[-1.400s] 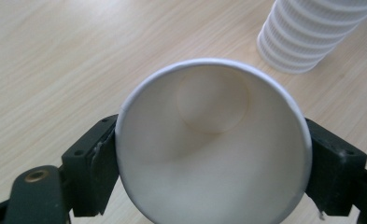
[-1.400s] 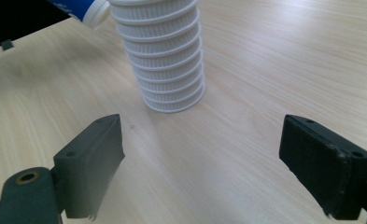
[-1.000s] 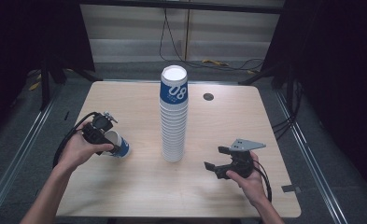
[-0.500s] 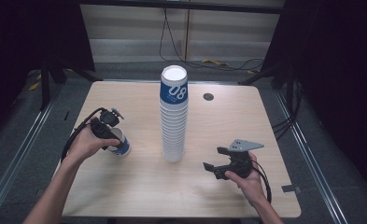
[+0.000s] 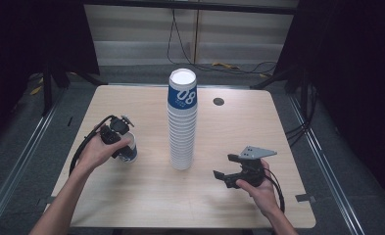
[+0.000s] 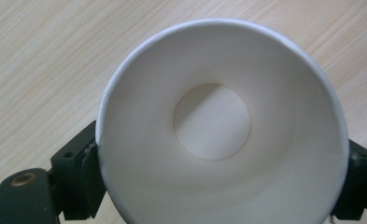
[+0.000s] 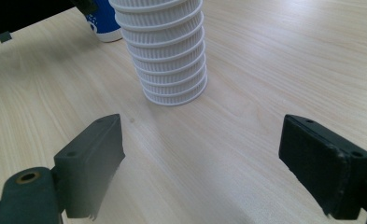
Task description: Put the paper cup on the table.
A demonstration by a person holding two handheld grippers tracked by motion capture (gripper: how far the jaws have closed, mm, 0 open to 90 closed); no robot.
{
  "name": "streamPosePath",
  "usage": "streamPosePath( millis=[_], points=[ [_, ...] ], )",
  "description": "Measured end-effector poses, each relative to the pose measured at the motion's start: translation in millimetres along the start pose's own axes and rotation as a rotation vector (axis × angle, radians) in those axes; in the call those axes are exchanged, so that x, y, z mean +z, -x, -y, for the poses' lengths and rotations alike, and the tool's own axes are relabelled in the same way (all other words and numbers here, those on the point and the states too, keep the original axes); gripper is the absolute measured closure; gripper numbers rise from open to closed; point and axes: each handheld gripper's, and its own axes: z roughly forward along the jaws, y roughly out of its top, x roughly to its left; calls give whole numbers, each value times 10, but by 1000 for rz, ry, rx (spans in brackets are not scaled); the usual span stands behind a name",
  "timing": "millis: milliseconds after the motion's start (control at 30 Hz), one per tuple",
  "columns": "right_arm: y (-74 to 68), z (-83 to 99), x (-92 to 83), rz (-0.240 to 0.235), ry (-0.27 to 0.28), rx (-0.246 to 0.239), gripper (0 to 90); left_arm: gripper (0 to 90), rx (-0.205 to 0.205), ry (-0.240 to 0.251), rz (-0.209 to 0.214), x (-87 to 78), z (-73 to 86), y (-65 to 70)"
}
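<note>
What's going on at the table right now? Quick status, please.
Left gripper shut on the single cup, upright on the table. Right gripper open, empty, facing the cup stack. Nothing in the way.

The tabletop (image 5: 146, 205) was pale wood-grain laminate, smooth and matt. The single cup (image 6: 223, 126) looked like paper — white and faintly satin inside. The cup stack (image 7: 167, 51) at 12 o'clock showed ribbed white rims, and the fingers (image 7: 95, 163) were matt black plastic.
</note>
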Motion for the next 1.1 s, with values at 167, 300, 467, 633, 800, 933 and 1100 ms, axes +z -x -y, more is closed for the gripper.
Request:
streamPosePath(
  millis=[167,300,467,633,800,933,1100],
  points=[
    [2,1,3,-3,-1,-2,141,134,17,6,-1,36,40,9],
    [6,2,2,-4,-3,3,141,146,5,31,4,58,105,10],
    [5,1,-4,-2,-3,2,141,154,-1,44,-6,46,213,30],
    [6,1,9,-10,-6,8,141,159,-15,68,2,105,298,17],
    [6,3,5,-12,-5,7,141,160,-28,92,-11,115,384,-2],
    [9,3,4,-12,-5,9,141,160,-30,125,-4,91,466,-15],
    [6,1,-10,-8,1,9,141,160,-53,185,2,61,591,0]
  ],
)
